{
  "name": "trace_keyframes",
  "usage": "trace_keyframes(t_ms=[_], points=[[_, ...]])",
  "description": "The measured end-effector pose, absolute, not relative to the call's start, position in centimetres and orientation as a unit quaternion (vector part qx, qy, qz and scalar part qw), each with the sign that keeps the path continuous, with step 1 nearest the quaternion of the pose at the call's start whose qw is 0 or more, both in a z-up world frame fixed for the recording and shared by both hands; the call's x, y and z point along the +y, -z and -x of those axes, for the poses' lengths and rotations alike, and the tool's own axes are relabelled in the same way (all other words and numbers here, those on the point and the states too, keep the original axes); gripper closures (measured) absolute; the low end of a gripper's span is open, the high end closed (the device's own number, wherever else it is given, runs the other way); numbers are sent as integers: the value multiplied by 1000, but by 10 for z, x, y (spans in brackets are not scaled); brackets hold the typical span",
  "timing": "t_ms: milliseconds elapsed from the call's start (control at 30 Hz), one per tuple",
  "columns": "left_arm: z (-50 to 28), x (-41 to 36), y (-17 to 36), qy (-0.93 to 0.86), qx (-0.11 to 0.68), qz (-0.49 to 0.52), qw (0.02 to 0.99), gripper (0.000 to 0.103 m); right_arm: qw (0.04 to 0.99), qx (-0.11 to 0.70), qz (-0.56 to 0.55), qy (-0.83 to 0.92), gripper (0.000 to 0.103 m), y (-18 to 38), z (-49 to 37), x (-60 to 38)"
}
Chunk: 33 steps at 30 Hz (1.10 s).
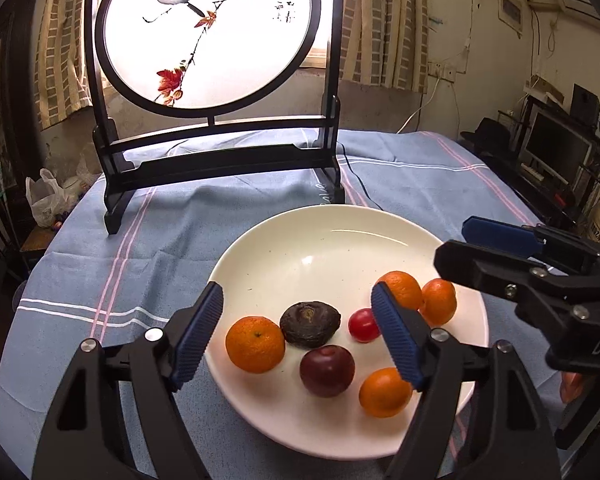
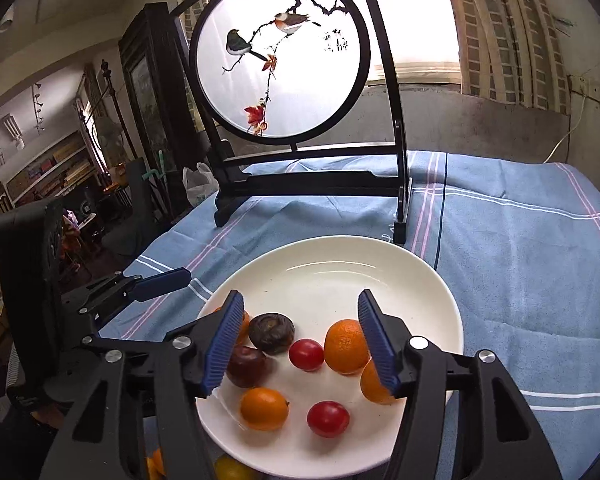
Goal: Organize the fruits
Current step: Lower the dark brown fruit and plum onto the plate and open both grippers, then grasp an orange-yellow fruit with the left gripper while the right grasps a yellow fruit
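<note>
Hovering over the white glossy plate point(image 1: 284, 248), both grippers, left point(image 1: 296, 332) and right point(image 2: 300, 344), hold ribbed blue fingers point(image 1: 198, 334) apart, empty; round oranges point(image 1: 255, 344), plum point(image 1: 327, 370) and tomatoes point(image 2: 328, 419) lie between them.

oranges point(image 2: 265, 408): 4 | cherry tomatoes point(image 2: 328, 418): 2 | plum point(image 1: 327, 371): 1 | plate point(image 1: 300, 240): 1

Strong daylight comes through the window point(image 2: 416, 20) behind the round screen point(image 1: 212, 32), which is blown out to near white. The room's sides stay dim. The white plate point(image 1: 320, 240) carries a soft glare streak, and the fruit casts faint shadows. Both views bend hard toward dark, vignetted corners; focus stays sharp.
</note>
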<state>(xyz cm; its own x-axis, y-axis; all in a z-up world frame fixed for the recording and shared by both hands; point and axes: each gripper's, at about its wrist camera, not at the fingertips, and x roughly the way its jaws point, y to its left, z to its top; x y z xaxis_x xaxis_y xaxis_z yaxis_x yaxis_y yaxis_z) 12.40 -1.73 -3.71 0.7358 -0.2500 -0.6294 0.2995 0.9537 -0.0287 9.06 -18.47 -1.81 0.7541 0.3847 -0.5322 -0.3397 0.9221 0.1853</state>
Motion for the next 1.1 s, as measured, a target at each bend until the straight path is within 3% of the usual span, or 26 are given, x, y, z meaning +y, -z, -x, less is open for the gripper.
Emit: trace_keyframes(t_ms=[133, 267, 533, 767, 833, 933, 1100], points=[[-96, -2, 12, 168, 299, -29, 939, 29, 937, 283, -12, -205, 42, 1, -54, -190], [-52, 8, 11, 189, 289, -84, 935, 29, 927, 306, 63, -207, 42, 11, 0, -190], [29, 22, 60, 253, 351, -158, 887, 29, 881, 385, 135, -239, 44, 67, 81, -183], [37, 16, 103, 272, 400, -165, 859, 29, 863, 427, 146, -228, 44, 94, 91, -186], [32, 13, 110, 274, 409, -168, 854, 35, 862, 430, 147, -226, 44, 96, 89, -187], [25, 9, 119, 282, 428, -161, 843, 63, 860, 435, 149, -224, 44, 100, 84, -189], [31, 8, 115, 301, 416, -160, 843, 64, 856, 441, 153, -222, 49, 105, 72, -187]])
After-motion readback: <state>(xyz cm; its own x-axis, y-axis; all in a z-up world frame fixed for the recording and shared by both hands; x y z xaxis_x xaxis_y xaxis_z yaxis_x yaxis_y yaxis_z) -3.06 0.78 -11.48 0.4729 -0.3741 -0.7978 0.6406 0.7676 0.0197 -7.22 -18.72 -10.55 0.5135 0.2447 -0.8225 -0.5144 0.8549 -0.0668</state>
